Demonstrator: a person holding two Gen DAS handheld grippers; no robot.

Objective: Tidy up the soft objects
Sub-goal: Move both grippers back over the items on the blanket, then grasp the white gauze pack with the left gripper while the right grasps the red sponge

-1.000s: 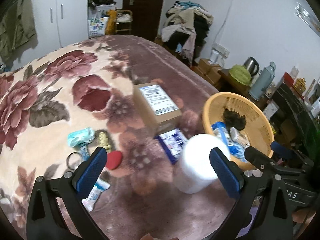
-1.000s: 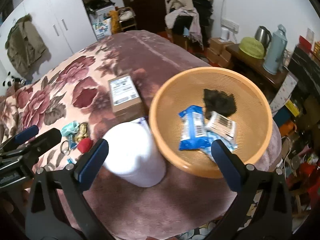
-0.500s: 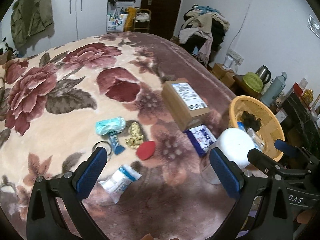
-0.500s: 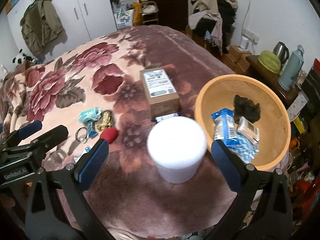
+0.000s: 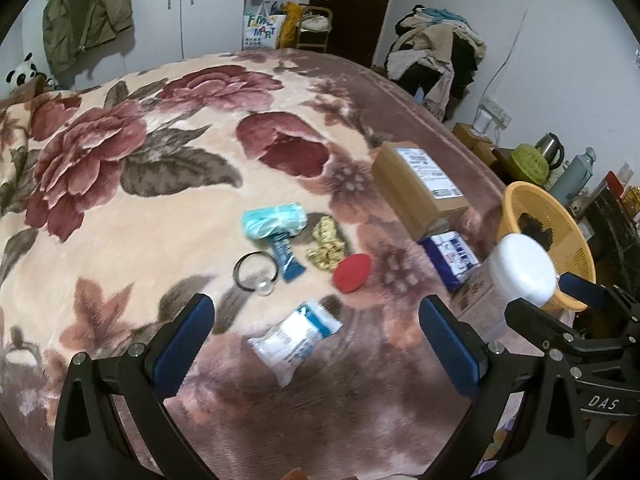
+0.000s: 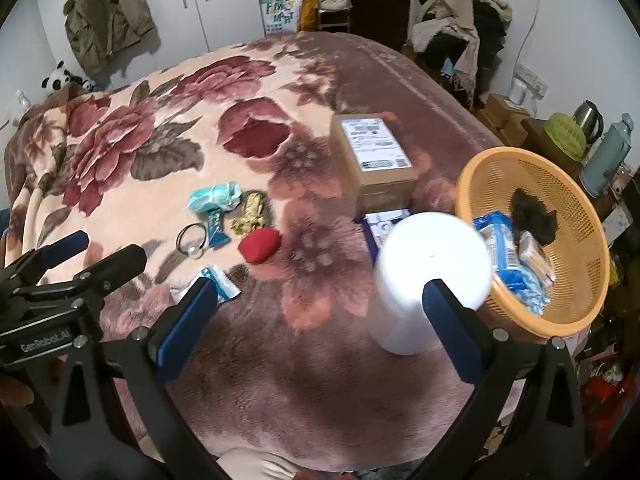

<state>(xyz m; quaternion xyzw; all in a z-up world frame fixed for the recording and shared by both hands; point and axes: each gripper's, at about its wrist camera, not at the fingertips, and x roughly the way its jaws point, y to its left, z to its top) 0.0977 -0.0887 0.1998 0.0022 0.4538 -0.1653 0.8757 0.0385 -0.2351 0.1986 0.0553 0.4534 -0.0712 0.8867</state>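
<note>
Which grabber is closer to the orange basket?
Right. The right gripper hovers open just beside the orange basket, near the white roll. The left gripper hovers open farther off, over the small packet.

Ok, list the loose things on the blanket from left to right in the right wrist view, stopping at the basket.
Hair tie ring → teal packet → gold wrappers → red pouch → cardboard box → white roll → orange basket.
</note>
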